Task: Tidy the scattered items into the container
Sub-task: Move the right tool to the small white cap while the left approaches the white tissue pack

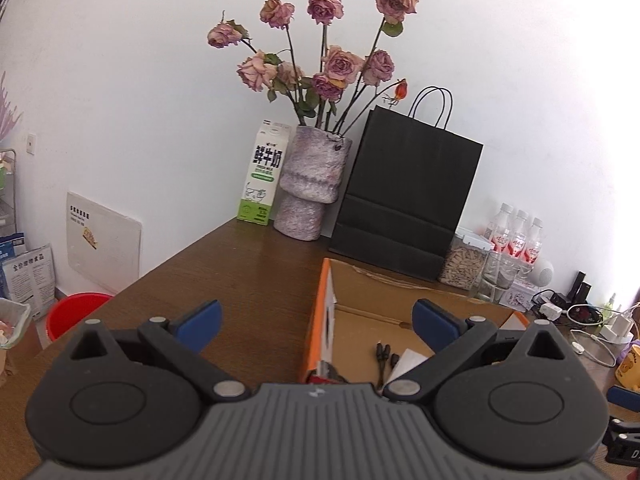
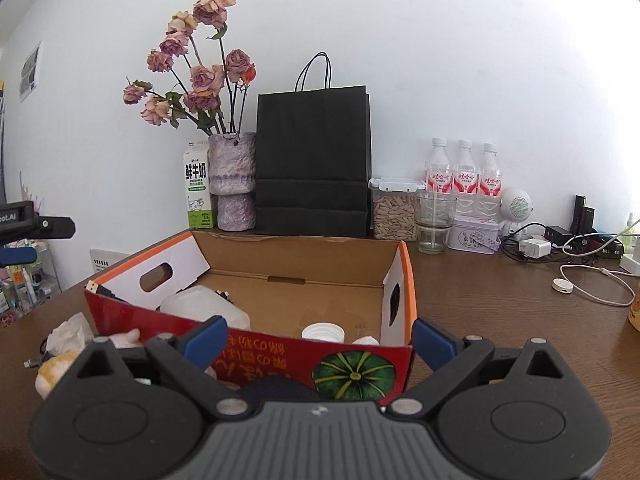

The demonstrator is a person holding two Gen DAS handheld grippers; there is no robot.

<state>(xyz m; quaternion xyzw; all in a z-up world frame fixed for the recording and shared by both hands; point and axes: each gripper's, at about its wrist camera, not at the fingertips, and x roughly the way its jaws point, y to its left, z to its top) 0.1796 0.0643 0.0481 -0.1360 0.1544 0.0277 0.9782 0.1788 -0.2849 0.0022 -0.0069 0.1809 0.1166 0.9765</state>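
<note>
Both grippers empty, fingers spread wide: left gripper [image 1: 316, 326], right gripper [image 2: 320, 338]. Cardboard box [image 2: 256, 350] sits just ahead, already holding a white cap [image 2: 323, 332]. Crumpled tissue [image 2: 68, 334] and small cable [image 2: 38, 360] lie outside its left corner. We risk shoving the box wall reaching for them

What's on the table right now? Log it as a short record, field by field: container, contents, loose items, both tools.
container: cardboard box, open top, on the wooden table
inside box: white plastic jug, white cap, black cable
outside box, left of it: crumpled tissue, yellow-white soft item
left tool: open, empty, above the box's left wall
right tool: open, empty, facing the box's red front wall
behind box: black paper bag, vase of dried roses, milk carton
</note>
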